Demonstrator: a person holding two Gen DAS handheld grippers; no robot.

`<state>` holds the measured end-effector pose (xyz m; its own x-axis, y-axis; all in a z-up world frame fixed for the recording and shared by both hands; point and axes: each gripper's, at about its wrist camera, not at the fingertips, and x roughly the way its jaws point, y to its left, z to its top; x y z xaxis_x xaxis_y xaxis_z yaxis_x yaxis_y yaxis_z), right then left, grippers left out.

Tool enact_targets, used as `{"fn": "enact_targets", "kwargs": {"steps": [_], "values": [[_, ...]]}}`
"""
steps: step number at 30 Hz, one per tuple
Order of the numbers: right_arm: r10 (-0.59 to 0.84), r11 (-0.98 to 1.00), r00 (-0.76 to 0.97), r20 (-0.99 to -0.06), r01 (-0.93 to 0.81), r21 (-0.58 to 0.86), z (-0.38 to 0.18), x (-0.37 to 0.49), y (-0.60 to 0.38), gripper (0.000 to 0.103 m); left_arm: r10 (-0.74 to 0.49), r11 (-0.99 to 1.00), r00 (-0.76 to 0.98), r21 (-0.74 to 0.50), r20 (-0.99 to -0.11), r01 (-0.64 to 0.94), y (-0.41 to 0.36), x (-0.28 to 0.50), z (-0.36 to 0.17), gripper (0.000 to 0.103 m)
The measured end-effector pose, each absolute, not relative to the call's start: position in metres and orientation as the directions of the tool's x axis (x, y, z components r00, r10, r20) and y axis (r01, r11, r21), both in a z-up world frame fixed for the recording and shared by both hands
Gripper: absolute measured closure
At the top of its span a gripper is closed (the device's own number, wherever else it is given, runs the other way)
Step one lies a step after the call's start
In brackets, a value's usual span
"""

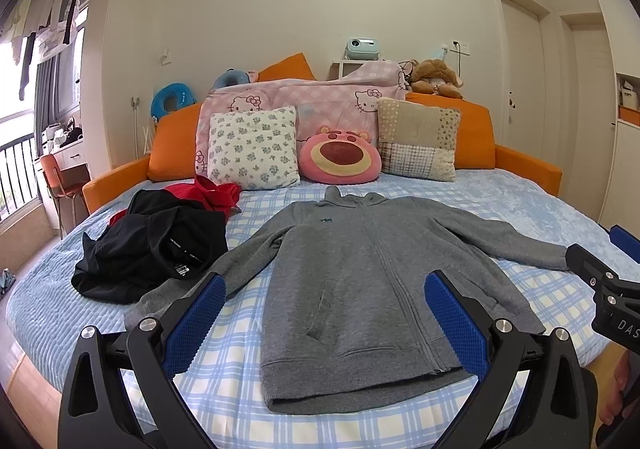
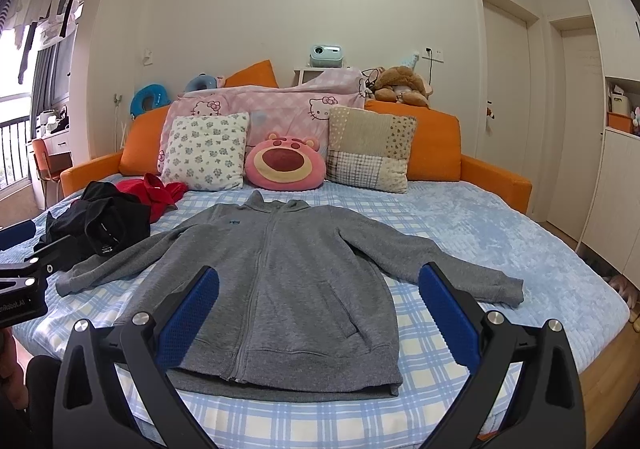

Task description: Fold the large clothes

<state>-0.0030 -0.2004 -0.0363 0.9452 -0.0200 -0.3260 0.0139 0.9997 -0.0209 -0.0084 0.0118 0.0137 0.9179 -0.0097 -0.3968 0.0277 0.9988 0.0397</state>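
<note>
A: Jacket first. Where does it lie?

B: The grey zip-up jacket (image 1: 352, 281) is spread flat, front up, on the blue checked sheet (image 1: 224, 381) of the bed, collar toward the cushions and hem toward the cameras. Both sleeves are stretched out to the sides.

A: And the left gripper (image 1: 325, 313)?

B: Its blue-padded fingers (image 1: 196, 323) stand wide apart with nothing between them, held above the near edge of the bed over the jacket's hem.

A: The right gripper (image 2: 318, 307)?

B: Same: fingers (image 2: 450, 319) spread wide, holding nothing, above the hem. Whether either one touches the cloth I cannot tell.

A: What else is on the bed?

B: A crumpled black garment (image 1: 152, 253) lies by the jacket's sleeve on the window side, overlapping it, with a red garment (image 1: 208, 195) just behind. Along the orange sofa back (image 1: 474, 137) sit a floral cushion (image 1: 252, 147), a pink bear cushion (image 1: 338, 155) and a patchwork cushion (image 1: 418, 139), with a Hello Kitty quilt (image 1: 288, 101) behind them.
</note>
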Motion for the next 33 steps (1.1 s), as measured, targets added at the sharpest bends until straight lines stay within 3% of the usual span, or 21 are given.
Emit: {"fn": "enact_targets", "kwargs": {"steps": [33], "values": [[-0.049, 0.999, 0.947, -0.319, 0.041, -0.033, -0.0338, -0.0012, -0.2025, 0.004, -0.007, 0.999, 0.921, 0.026, -0.389, 0.018, 0.0136, -0.0112, 0.0176, 0.002]]}}
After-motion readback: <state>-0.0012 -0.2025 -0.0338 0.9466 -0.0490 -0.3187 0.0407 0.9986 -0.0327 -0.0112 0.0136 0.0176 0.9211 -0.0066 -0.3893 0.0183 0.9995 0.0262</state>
